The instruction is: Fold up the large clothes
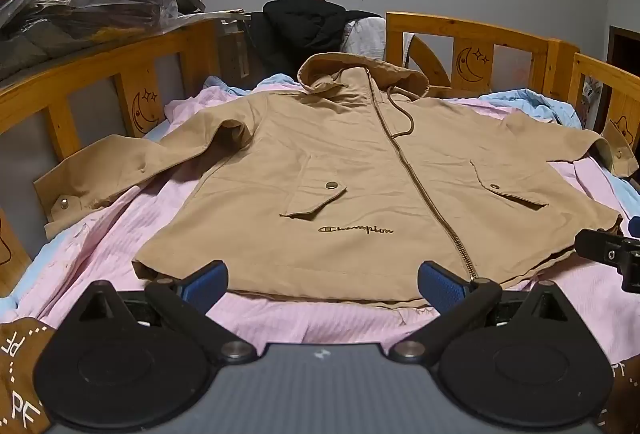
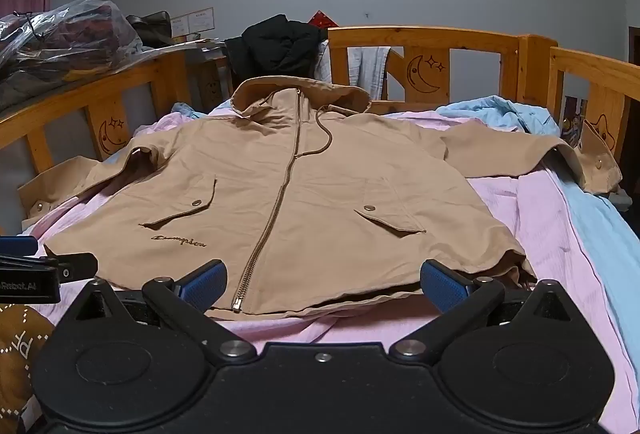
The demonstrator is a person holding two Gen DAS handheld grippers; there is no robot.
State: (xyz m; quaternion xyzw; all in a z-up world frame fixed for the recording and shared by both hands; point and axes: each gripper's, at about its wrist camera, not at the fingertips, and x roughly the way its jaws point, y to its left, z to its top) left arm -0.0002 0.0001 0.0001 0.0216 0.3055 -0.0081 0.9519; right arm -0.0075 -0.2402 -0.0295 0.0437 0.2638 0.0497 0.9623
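Tan hooded jacket (image 1: 360, 170) lies face up, zipped, spread flat on the pink sheet (image 1: 120, 246) of a wooden-railed bed (image 1: 472, 30). Hood at the far end, hem at the near edge, 2 sleeves stretched out to left and right toward the rails.

Left hand-held gripper (image 1: 322, 284): released, jaws wide, nothing between the blue pads, hovering just short of the hem, left of the zipper end. Right hand-held gripper (image 2: 324, 284): likewise released and empty, near the hem, right of the zipper (image 2: 280, 194).

Handling, judged: woven cotton-like cloth, soft and limp, moderately heavy for a garment, not slippery, not fragile. It will drape and sag when lifted, so 1 pinch point drags the rest. Metal snaps and zipper add stiffness along the centre line.

Best holds: left sleeve cuff (image 1: 64, 194) and right sleeve cuff (image 2: 596, 170) for folding sleeves inward; then the 2 hem corners, pinching both layers together.
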